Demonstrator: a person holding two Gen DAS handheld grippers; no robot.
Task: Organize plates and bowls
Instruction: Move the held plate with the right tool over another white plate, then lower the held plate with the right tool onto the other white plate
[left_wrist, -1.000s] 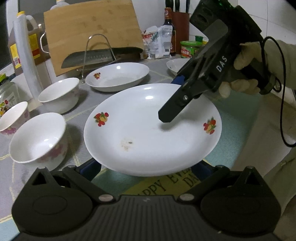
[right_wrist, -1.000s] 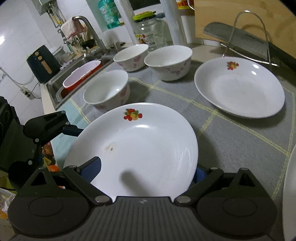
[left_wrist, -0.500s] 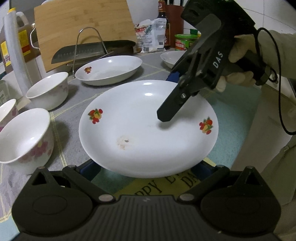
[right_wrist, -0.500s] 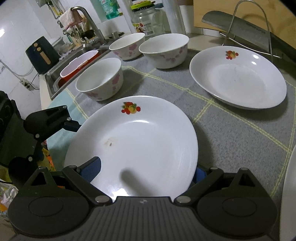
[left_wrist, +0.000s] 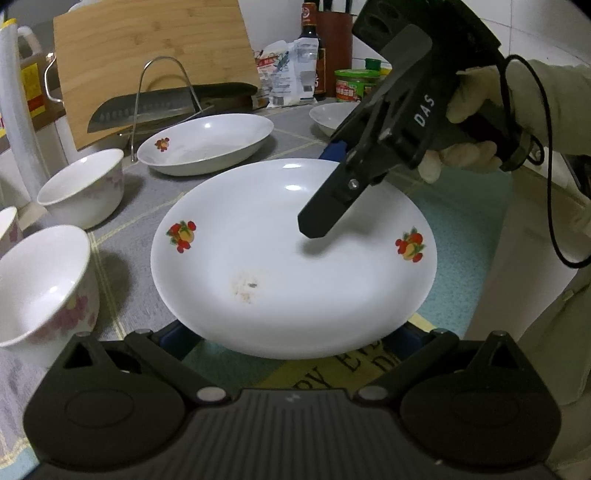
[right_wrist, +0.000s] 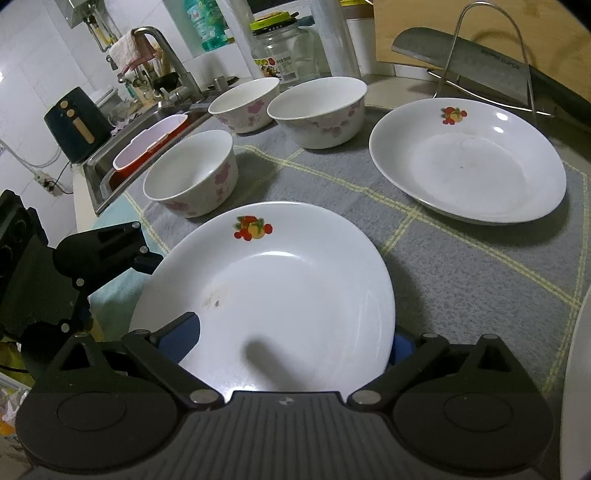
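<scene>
Likely step: letting go of the white round ceramic plate with fruit decals (left_wrist: 295, 258), so it can be stacked with its match. Right gripper (right_wrist: 291, 336) opening now, plate rim between its fingers (left_wrist: 321, 218): one black finger above the plate face with a shadow gap under it, the blue-padded one past the far rim, lower. No pad seen pressing. Left gripper (left_wrist: 291, 336) set wide, both blue pads tucked under the near rim, nothing on top, so no pinch there; looks like support from below, though contact itself is hidden by the rim. Plate sits tilted over the front edge of the grey checked mat (right_wrist: 461, 266) on the counter, near the closest white bowl with pink flowers (right_wrist: 190, 177) and well apart from the second deep white plate with a fruit decal (left_wrist: 207, 144) by the wire rack. To do this well: finish opening fully before backing out, then pull straight back along the fingers, no roll, to avoid clipping the rim. Keep the left side level while the right clears, else risk of the plate sliding off toward the bowl. Afterwards regrip at the rim for the move onto the other plate.
</scene>
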